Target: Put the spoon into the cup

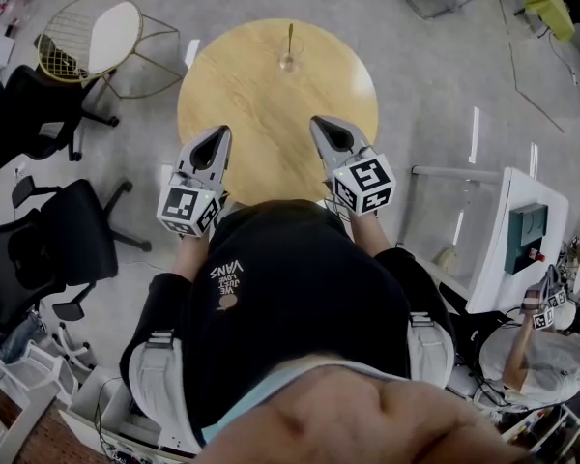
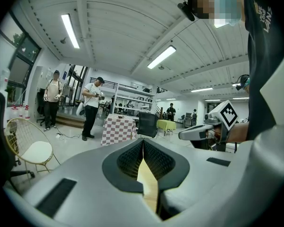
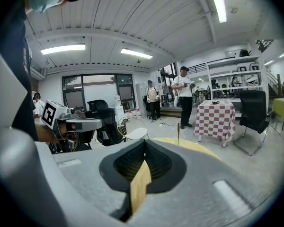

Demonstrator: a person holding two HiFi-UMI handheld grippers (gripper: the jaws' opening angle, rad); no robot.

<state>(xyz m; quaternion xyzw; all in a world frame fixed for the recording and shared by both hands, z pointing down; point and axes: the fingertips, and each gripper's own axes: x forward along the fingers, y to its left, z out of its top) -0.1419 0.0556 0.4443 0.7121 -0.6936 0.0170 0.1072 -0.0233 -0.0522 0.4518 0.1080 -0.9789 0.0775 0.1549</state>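
Head view puts the round pale-wood table [image 1: 234, 95] ahead of the person, with a small clear glass cup [image 1: 287, 65] at its far edge. A thin brown-handled spoon [image 1: 290, 37] stands upright in the cup, so the task looks done, or all but done.

The left gripper [image 1: 223, 132] and right gripper [image 1: 318, 124] hang over the near edge, well apart from the cup. Each has its jaws pressed together at the tips with nothing between them.

The best thing now, I judge, is to keep both grippers low and near. The cup looks light and top-heavy with the long handle in it, and a brush against the handle could tip it.

Right gripper view confirms the closed, empty jaws of the right gripper [image 3: 144, 144]. It also shows the spoon [image 3: 178, 132] as a slim upright stick beyond the table's yellow rim [image 3: 201, 148], but I cannot make out the glass there.

Left gripper view shows the left gripper [image 2: 143, 141] just as closed, with a sliver of table top behind the jaws, and neither cup nor spoon. It points toward a gold wire chair with a white seat [image 2: 32, 149] at the left.
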